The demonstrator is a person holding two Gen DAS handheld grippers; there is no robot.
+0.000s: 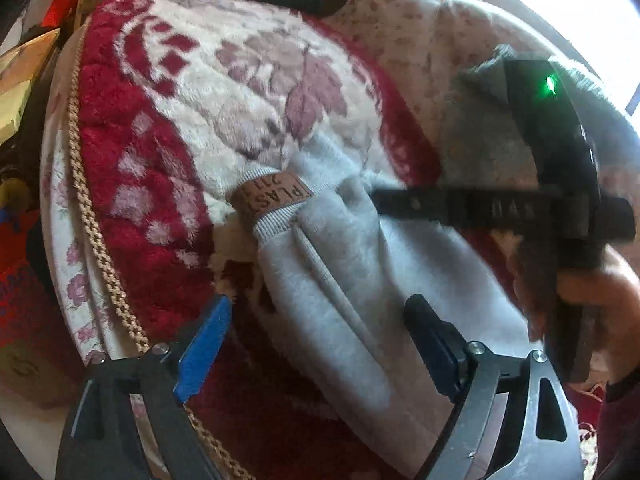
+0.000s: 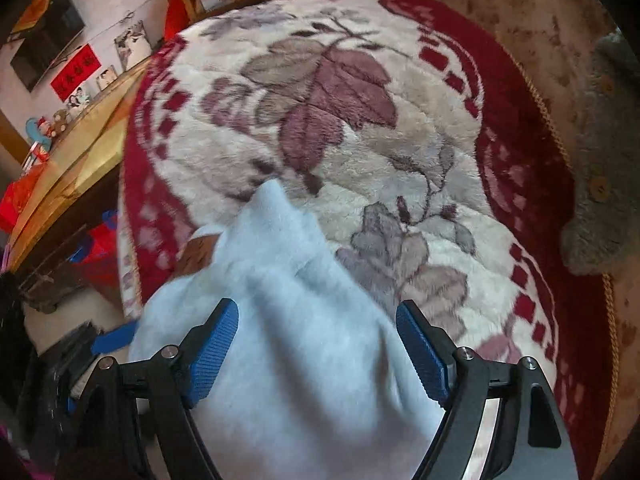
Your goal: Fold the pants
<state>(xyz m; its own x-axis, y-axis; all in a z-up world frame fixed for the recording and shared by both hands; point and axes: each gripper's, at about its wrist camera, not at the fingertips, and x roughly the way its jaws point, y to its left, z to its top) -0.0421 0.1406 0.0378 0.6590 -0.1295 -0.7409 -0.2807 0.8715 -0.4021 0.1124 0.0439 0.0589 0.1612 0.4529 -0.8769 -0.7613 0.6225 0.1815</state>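
Observation:
Light grey fleece pants [image 1: 344,264] lie bunched on a red and cream floral blanket [image 1: 192,92]. A ribbed cuff with a brown label [image 1: 272,198] points to the upper left. My left gripper [image 1: 320,340] is open, its blue pads on either side of the cloth. The right gripper's body [image 1: 560,168] shows at the right, its finger reaching to the cloth near the cuff. In the right wrist view the pants [image 2: 304,332] fill the lower middle, and my right gripper [image 2: 316,344] is open with the cloth between its pads.
The blanket [image 2: 360,128] covers a bed with a gold braided edge [image 1: 92,224]. A grey garment with buttons [image 2: 600,184] lies at the right. A wooden table [image 2: 76,152] with red items and framed pictures stands left of the bed. A bright window is at top right in the left wrist view.

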